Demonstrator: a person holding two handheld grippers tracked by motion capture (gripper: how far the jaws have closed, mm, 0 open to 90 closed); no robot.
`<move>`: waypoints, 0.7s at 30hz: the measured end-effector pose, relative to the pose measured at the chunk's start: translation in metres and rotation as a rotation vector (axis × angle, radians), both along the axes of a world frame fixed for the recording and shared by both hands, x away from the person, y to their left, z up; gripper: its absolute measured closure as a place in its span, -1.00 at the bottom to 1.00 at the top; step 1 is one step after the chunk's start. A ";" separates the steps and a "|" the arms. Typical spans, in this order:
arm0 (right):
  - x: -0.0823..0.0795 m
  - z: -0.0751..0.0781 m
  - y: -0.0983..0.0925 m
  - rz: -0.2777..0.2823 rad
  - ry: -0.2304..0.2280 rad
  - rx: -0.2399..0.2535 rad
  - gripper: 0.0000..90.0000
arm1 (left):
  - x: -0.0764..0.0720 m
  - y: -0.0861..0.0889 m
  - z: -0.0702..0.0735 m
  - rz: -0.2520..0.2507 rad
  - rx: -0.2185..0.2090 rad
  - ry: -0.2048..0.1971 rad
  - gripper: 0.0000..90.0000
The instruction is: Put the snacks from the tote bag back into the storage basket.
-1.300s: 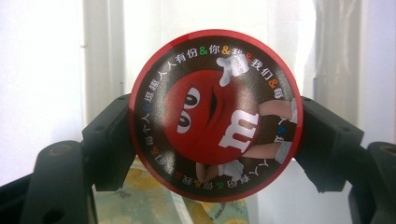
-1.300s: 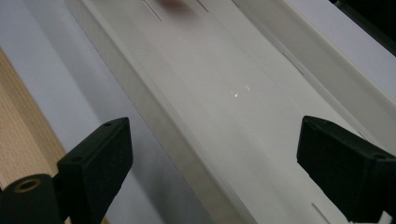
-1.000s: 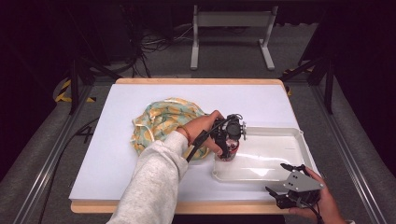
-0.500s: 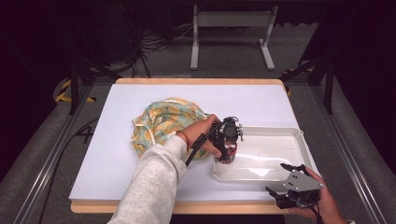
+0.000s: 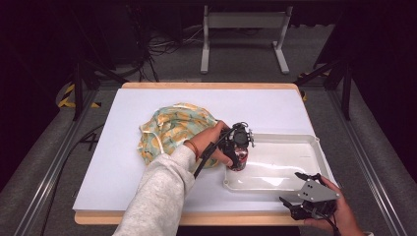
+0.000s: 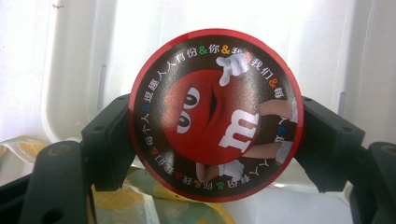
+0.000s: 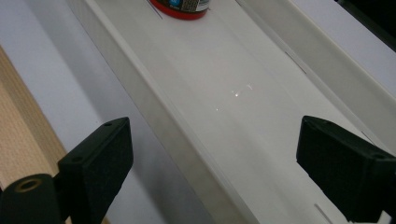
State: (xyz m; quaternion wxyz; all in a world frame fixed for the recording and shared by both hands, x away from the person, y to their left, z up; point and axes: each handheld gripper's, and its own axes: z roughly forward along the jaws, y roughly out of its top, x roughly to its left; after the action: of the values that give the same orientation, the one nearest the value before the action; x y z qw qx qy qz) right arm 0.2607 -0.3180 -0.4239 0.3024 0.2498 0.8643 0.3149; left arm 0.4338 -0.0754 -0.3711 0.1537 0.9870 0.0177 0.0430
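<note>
Left gripper (image 5: 238,147), jaws clamped on the red cylindrical candy tin (image 6: 216,114), holds it upright, long axis vertical, round lid upward, at the left end of the white plastic tray (image 5: 295,164).

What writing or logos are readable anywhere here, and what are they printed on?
"m", a big white letter on the round red lid of the candy can, held between the left gripper's fingers.
"有份&你&我" and "我们&", part of the ring of small Chinese print around that lid's rim; the remaining characters are too small to read surely.
Label on the can's side: too blurred.
</note>
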 end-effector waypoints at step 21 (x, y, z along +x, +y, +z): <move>0.000 -0.001 0.000 0.002 0.005 -0.002 -0.76 | -0.001 -0.001 0.000 -0.003 0.027 -0.023 -0.60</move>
State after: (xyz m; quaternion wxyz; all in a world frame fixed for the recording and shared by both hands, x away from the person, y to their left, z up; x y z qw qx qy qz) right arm 0.2610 -0.3176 -0.4252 0.3002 0.2493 0.8656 0.3136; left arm 0.4324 -0.0768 -0.3709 0.1405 0.9885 0.0139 0.0545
